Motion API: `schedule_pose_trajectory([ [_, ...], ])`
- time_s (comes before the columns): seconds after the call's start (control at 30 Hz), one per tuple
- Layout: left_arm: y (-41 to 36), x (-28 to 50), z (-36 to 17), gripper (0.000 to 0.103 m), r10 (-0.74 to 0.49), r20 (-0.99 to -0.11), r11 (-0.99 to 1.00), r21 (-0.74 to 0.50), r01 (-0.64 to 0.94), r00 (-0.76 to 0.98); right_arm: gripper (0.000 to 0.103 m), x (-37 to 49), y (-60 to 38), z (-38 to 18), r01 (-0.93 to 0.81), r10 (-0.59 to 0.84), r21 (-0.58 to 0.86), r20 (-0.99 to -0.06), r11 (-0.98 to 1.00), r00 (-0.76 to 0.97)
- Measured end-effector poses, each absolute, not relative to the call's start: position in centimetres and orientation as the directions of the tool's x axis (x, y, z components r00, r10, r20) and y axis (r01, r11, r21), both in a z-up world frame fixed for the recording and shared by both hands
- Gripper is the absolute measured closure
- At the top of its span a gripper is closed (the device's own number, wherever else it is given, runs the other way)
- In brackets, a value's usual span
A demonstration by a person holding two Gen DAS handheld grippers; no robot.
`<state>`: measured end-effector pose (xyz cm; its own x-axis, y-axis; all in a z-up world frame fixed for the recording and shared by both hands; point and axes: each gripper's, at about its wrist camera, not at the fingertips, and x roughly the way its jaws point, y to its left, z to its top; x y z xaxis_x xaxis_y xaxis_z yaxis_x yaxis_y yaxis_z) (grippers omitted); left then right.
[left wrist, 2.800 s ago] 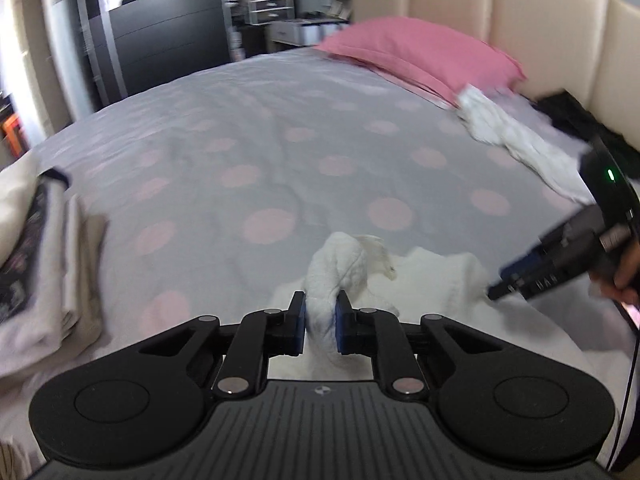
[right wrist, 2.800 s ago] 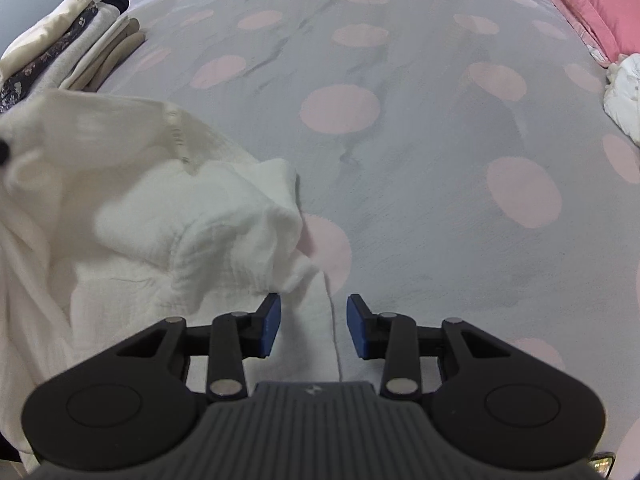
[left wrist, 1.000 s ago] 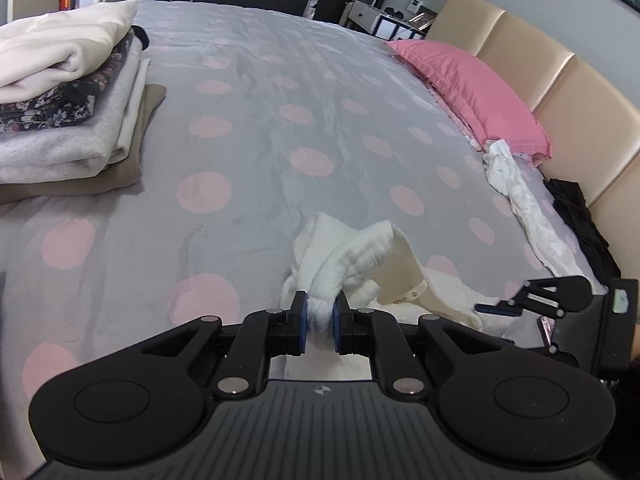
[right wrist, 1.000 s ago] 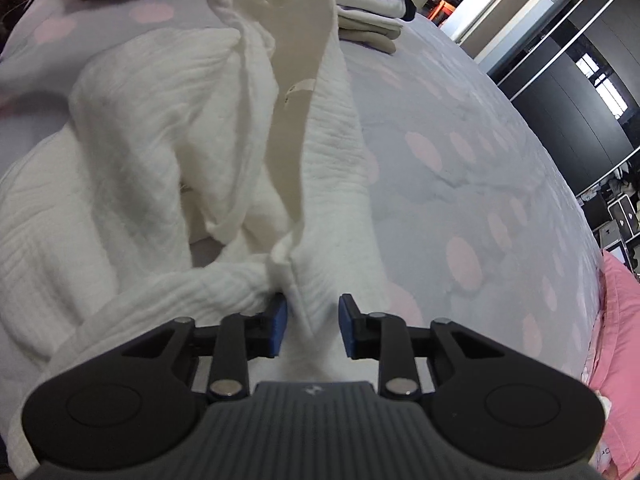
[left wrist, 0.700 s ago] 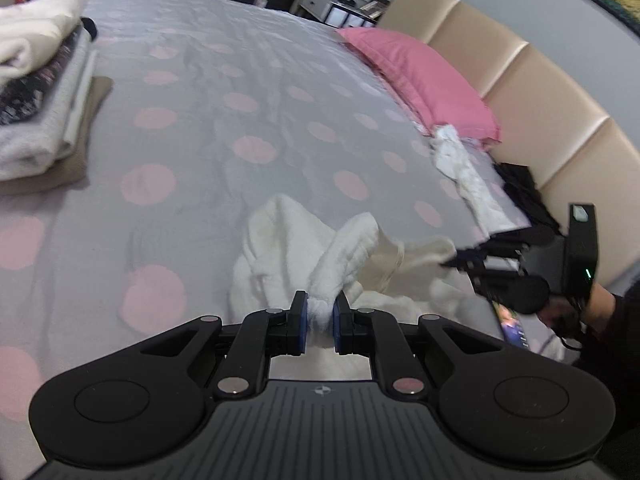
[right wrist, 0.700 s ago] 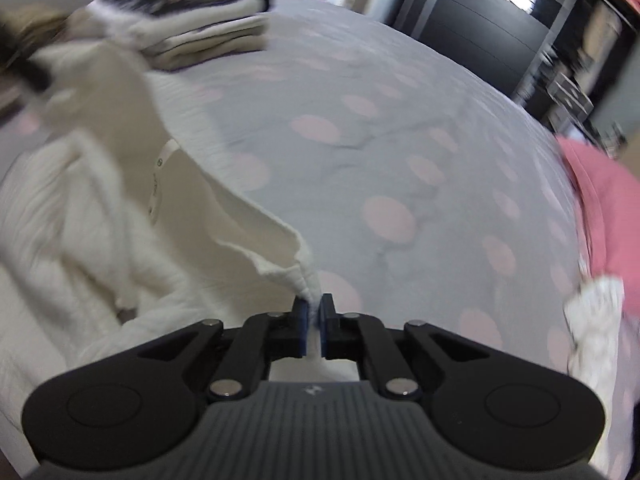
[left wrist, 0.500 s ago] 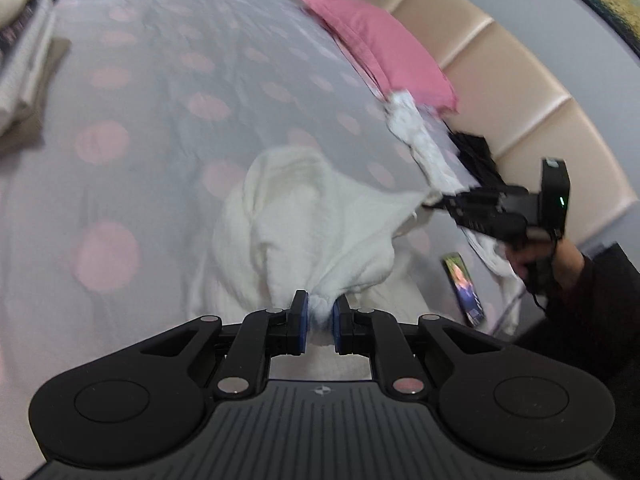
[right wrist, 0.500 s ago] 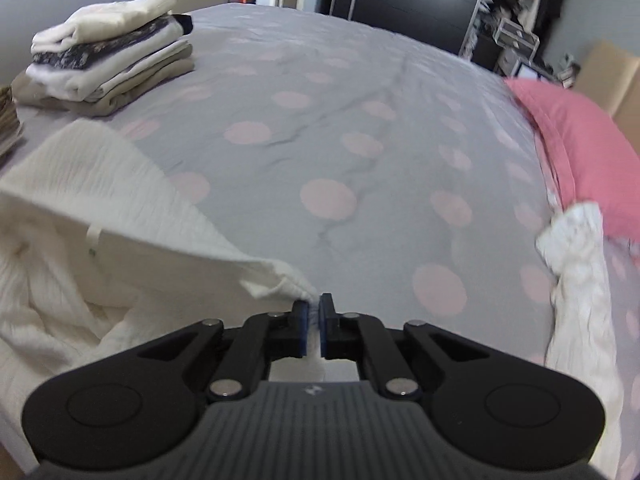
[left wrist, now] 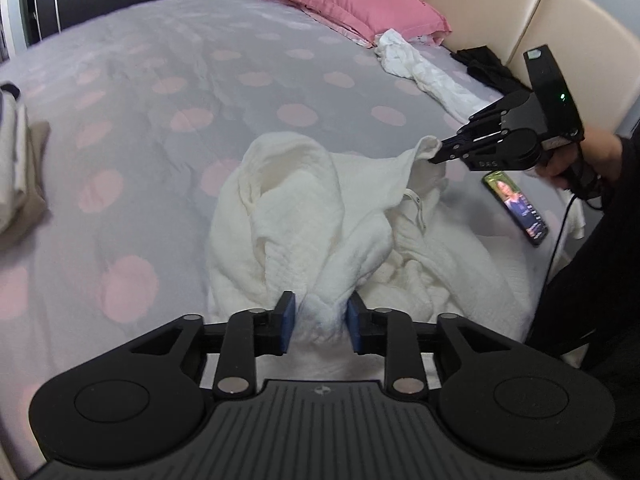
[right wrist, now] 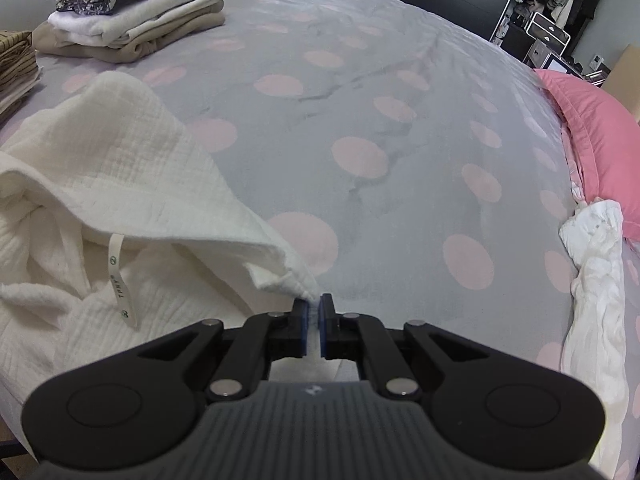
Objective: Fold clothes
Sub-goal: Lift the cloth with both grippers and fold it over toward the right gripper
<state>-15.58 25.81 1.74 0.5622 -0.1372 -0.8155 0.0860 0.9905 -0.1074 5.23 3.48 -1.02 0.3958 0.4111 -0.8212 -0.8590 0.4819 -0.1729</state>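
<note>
On bed (left wrist: 168, 92): left gripper (left wrist: 320, 314) fingers now parted around white garment (left wrist: 304, 208); right gripper (right wrist: 314, 312) still pinching corner.

1. The white garment (left wrist: 320, 216) is a crinkled, gauzy cotton piece, lying bunched and rumpled on the bed.
2. One corner (right wrist: 296, 284) is lifted and stretched taut off the heap.
3. A bunched fold (left wrist: 324, 304) rises at the near side.
4. A narrow label (right wrist: 120, 280) hangs inside, with a thin drawstring beside it.

Soft even daylight, faint shadows, sharp centre — fisheye-warped edges
</note>
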Motion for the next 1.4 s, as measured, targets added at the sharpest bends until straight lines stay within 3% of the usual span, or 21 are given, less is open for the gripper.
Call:
schedule_pose_trajectory([
  [0.03, 25.3, -15.7, 2.1, 0.053, -0.100, -0.811, 0.994, -0.059, 0.088, 0.576, 0.097, 5.2, 3.5, -1.0, -0.861, 0.414, -0.173, -0.820, 0.478, 0.394],
  [0.33, 16.3, -16.2, 3.1, 0.051, 0.155, -0.766, 0.798, 0.469, 0.379, 0.624, 0.097, 5.5, 3.7, -0.3, -0.868, 0.434, -0.151, -0.817, 0.473, 0.379],
  [0.57, 11.6, -15.9, -0.2, 0.051, 0.241, -0.754, 0.485, 0.638, 0.598, 0.611, 0.097, 5.4, 3.5, -0.1, -0.870, 0.442, -0.139, -0.817, 0.473, 0.371],
  [0.7, 10.5, -15.7, -2.8, 0.052, 0.287, -0.723, 0.316, 0.691, 0.650, 0.629, 0.096, 5.4, 3.3, -0.1, -0.874, 0.446, -0.137, -0.817, 0.466, 0.366],
  [0.87, 11.0, -15.5, -5.2, 0.076, 0.371, -0.679, 0.185, 0.722, 0.666, 0.633, 0.096, 5.4, 3.0, 0.2, -0.873, 0.458, -0.139, -0.807, 0.468, 0.374],
  [0.93, 11.2, -15.2, -4.8, 0.089, 0.368, -0.681, 0.233, 0.727, 0.646, 0.634, 0.096, 5.3, 2.9, 0.6, -0.867, 0.468, -0.146, -0.793, 0.477, 0.391],
  [1.03, 11.5, -14.5, -3.2, 0.095, 0.356, -0.682, 0.343, 0.731, 0.590, 0.639, 0.097, 5.2, 2.7, 1.2, -0.857, 0.482, -0.155, -0.771, 0.491, 0.416],
  [1.23, 14.8, -13.2, 4.0, 0.097, 0.341, -0.676, 0.671, 0.662, 0.334, 0.653, 0.097, 4.9, 2.3, 2.4, -0.836, 0.510, -0.171, -0.723, 0.521, 0.466],
  [1.4, 19.1, -14.1, 11.7, 0.099, 0.390, -0.605, 0.786, 0.611, 0.092, 0.694, 0.097, 3.8, 2.4, 7.6, -0.793, 0.574, -0.188, -0.597, 0.579, 0.561],
])
